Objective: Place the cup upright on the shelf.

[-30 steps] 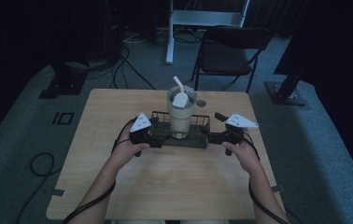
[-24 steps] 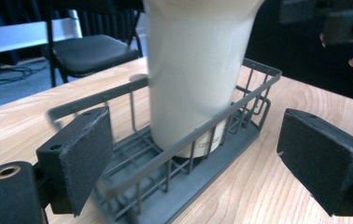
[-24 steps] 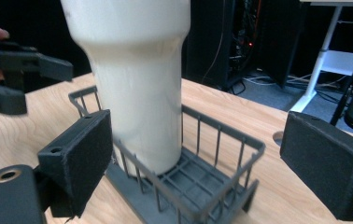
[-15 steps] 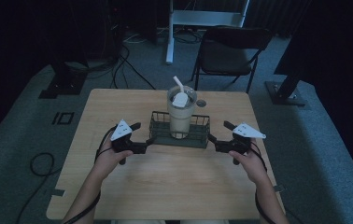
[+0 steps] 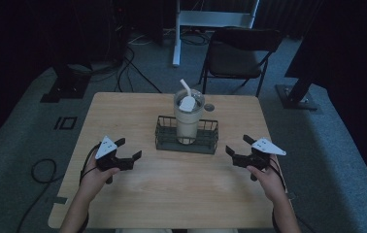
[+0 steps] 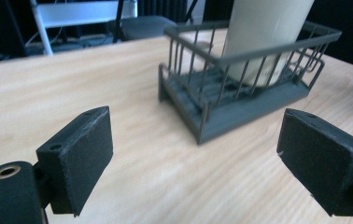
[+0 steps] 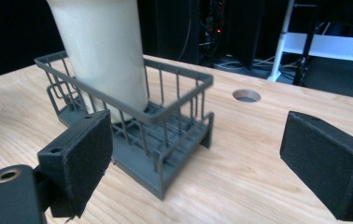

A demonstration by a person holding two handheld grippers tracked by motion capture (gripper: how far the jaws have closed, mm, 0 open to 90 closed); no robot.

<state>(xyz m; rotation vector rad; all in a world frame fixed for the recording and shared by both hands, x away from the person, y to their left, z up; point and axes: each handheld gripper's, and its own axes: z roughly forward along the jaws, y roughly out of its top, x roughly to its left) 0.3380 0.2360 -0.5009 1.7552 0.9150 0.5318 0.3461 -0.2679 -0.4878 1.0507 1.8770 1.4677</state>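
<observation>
A dark wire basket (image 5: pixel 164 140) stands in the middle of the wooden table (image 5: pixel 172 194). Upright inside it is a pale tumbler (image 5: pixel 187 119) with a lid and a white straw. The basket (image 6: pixel 240 100) and the tumbler (image 6: pixel 263 32) lie ahead of my left gripper's jaws, which stand wide apart with nothing between them. My left gripper (image 5: pixel 128 149) rests open to the basket's left, clear of it. My right gripper (image 5: pixel 238 149) is open to the basket's right, also apart from it. The basket (image 7: pixel 137 135) and tumbler (image 7: pixel 104 51) sit close in front of the right jaws.
A round cable hole (image 7: pixel 246 95) is cut in the table behind the basket. A black folding chair (image 5: pixel 240 53) and a white stand (image 5: pixel 210 19) are beyond the far edge. Cables lie on the grey floor to the left.
Both grippers have let go of the basket's ends and drawn outward and toward the near edge. The basket and tumbler stay where they were.
</observation>
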